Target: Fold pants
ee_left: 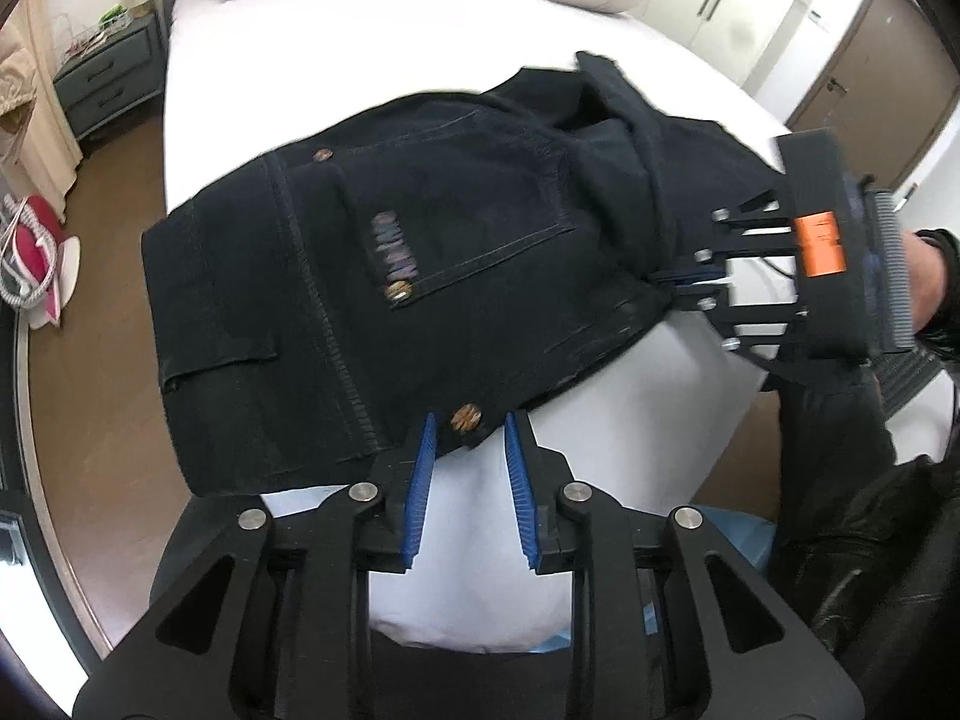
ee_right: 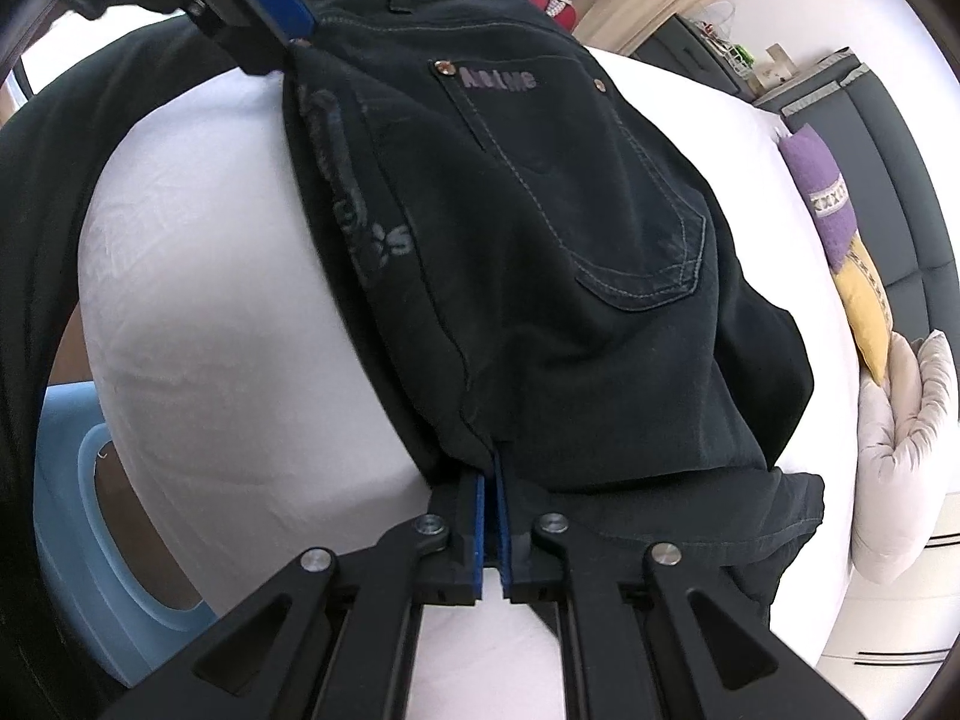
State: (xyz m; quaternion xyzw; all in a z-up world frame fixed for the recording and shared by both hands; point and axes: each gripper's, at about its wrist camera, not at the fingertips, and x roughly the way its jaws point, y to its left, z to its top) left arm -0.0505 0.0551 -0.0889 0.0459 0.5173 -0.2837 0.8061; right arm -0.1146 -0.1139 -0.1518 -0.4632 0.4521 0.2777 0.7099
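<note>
Left wrist view: black jeans (ee_left: pixel 420 276), folded, lie on the white bed (ee_left: pixel 372 60), long axis running from 8 o'clock (waistband) to 2 o'clock. The left gripper (ee_left: pixel 468 468) stands spread at 6 o'clock, its blue pads (ee_left: pixel 420 468) astride the hem edge, not pressing it. The right gripper (ee_left: pixel 690 282) pinches cloth at 3 o'clock.

Right wrist view: the right gripper (ee_right: pixel 492 498), pressed together, pinches the jeans' (ee_right: pixel 570 270) near edge; waistband at 12 o'clock. Judged step: releasing after a fold. Next: free the right grip and smooth flat.
</note>
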